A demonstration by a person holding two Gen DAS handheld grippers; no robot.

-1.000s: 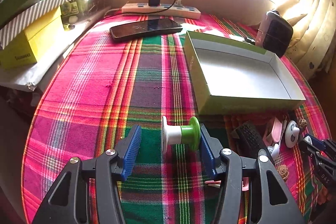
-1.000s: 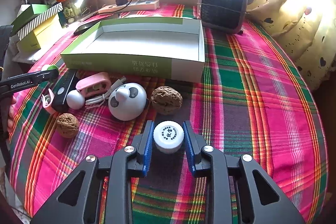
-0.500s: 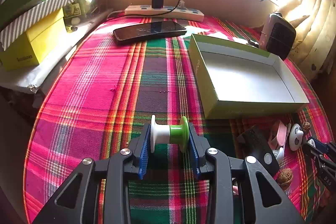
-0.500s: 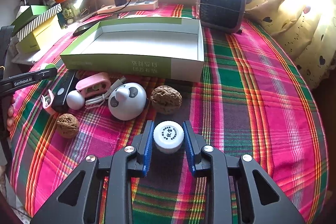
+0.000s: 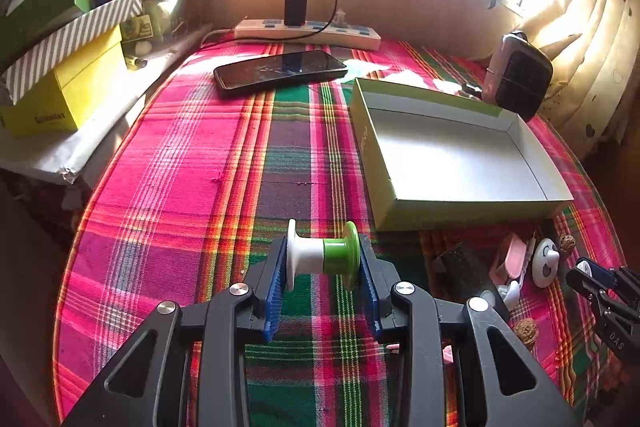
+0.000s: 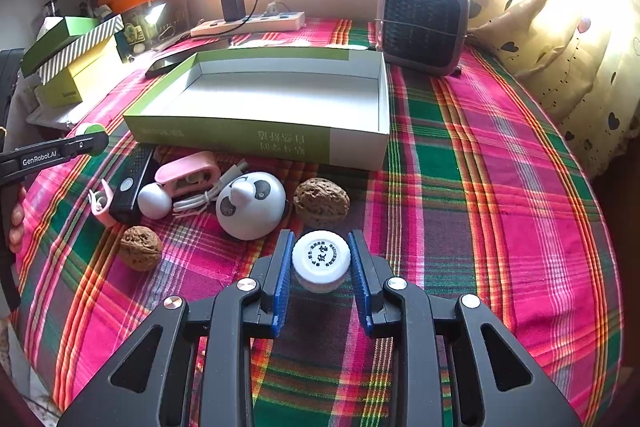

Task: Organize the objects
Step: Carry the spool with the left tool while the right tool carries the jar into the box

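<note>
A green-and-white spool (image 5: 322, 259) sits crosswise between the blue pads of the left claw (image 5: 322, 281), low in the middle of the left wrist view, each flange pressed by a pad, so that claw is clamped on it end to end, probably the surest hold on a thing that would otherwise roll. In the right wrist view the right claw (image 6: 321, 273) is closed on a small white-capped bottle (image 6: 321, 259), its pads against the cap's sides, printed top facing up.

Just past both, the empty green-and-white cardboard tray (image 6: 240, 141) waits open on the plaid-covered bench (image 6: 480, 187), surely the place these bits are meant to go. Along its near wall lies the loose pile: a white panda-faced gadget (image 6: 250, 205), two walnuts (image 6: 322, 201) (image 6: 140, 247), a pink case (image 6: 188, 173) with a white cable (image 6: 208, 193), and a black remote (image 6: 134, 183).

Farther back, at the frame's top, stand a small heater (image 6: 424, 23), a power strip (image 5: 308, 33) and a dark phone (image 5: 280, 71), well apart from the sorting.
</note>
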